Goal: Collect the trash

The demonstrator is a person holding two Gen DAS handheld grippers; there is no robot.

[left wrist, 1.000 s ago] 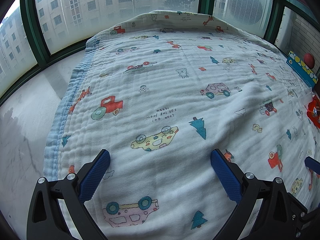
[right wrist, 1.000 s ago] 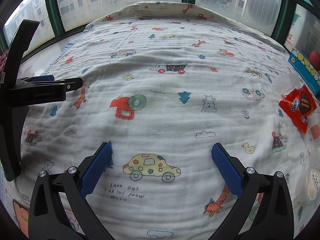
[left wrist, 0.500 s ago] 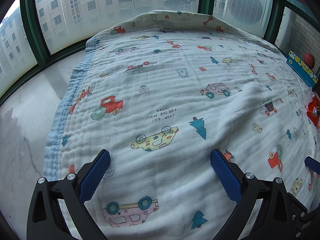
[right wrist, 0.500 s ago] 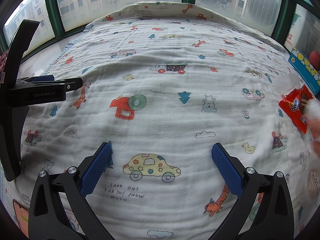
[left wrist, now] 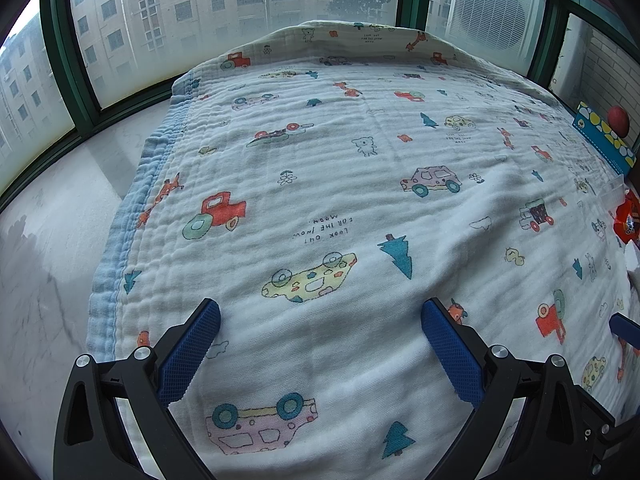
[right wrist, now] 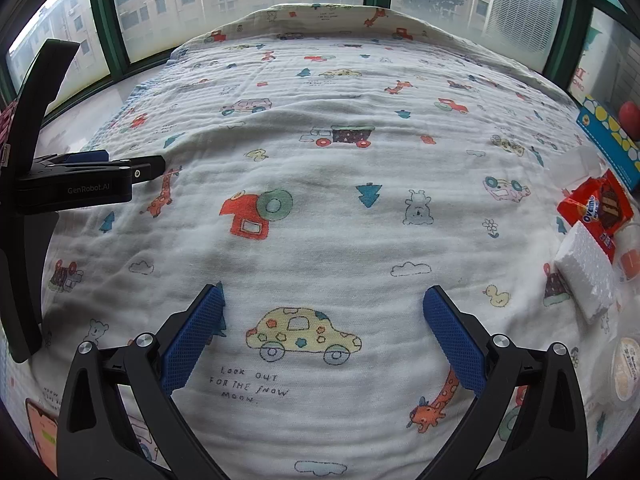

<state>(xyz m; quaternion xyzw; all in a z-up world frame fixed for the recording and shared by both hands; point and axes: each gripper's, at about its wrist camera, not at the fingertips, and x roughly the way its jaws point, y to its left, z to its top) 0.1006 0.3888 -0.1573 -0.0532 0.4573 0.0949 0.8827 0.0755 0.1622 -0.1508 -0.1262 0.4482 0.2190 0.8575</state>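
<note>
Both the left gripper [left wrist: 320,344] and right gripper [right wrist: 323,332] stand wide open, empty; the light, crushable white foam block [right wrist: 586,276] lies far right of the right gripper, beside a crinkly red wrapper [right wrist: 596,208], best pinched across its narrow faces.

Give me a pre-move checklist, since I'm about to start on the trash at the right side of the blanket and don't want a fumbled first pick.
1. Right gripper open and holding nothing: ok.
2. Left gripper open and holding nothing: ok.
3. Trash in view: ok. A red snack wrapper, a white foam block and a round lidded cup lie at the right edge of the right wrist view.
4. Foam block free to lift: cannot tell; it overlaps the wrapper's near corner, contact unclear.
5. Path from right gripper to the trash: ok, only blanket between.
6. Somewhere to drop trash: cannot tell, no bin in either view.
</note>
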